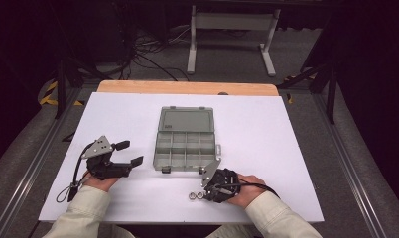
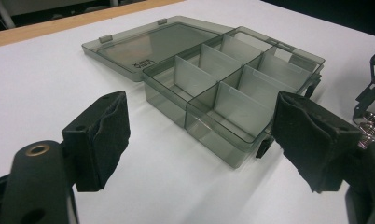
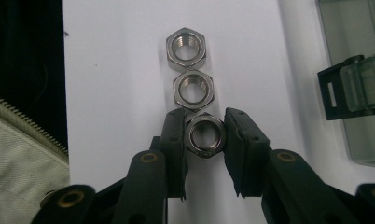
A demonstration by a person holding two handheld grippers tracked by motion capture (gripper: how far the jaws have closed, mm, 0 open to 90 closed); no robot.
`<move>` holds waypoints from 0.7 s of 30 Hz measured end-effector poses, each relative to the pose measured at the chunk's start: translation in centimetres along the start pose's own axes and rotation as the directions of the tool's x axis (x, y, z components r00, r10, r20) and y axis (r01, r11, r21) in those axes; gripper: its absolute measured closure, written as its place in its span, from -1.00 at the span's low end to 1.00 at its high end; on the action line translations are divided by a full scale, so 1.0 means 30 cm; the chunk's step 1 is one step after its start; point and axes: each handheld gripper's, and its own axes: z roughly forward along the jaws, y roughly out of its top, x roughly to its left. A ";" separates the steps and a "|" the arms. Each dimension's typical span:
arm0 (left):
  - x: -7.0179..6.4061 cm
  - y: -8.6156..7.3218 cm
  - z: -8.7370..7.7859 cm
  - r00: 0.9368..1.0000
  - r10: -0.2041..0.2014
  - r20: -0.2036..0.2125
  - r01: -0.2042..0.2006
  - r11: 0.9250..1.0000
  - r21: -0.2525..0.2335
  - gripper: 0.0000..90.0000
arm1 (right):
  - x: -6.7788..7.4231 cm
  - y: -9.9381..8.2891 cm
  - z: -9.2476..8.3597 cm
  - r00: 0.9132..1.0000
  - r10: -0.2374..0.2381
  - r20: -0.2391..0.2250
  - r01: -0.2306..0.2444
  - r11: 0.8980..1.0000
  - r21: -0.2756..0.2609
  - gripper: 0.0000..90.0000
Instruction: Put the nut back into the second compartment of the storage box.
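Gripping nearest shiny steel hex nut [image 3: 205, 136] between right gripper [image 3: 205, 140] pads, bore upward; two more nuts [image 3: 190, 67] lined beyond fingertips.

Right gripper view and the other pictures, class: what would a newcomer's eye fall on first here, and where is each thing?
First, three steel hex nuts in a row on the white table; the right gripper has its pads against the nearest nut. Next, the open grey compartment box at the table's middle, its lid laid back. The left gripper rests left of the box, jaws wide apart.
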 end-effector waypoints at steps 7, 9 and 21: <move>0.000 0.000 0.001 1.000 0.001 0.000 -0.001 1.000 0.001 -0.56 | -0.006 0.020 -0.039 1.000 -0.015 0.002 0.015 1.000 -0.018 0.54; 0.000 -0.001 0.001 1.000 0.000 -0.001 0.000 1.000 0.001 -0.56 | -0.010 0.028 -0.051 1.000 -0.012 0.007 0.012 0.999 -0.030 0.54; 0.000 -0.001 -0.001 1.000 -0.006 -0.005 0.006 1.000 -0.002 -0.56 | -0.061 0.100 -0.116 1.000 -0.014 0.022 0.016 0.996 -0.091 0.54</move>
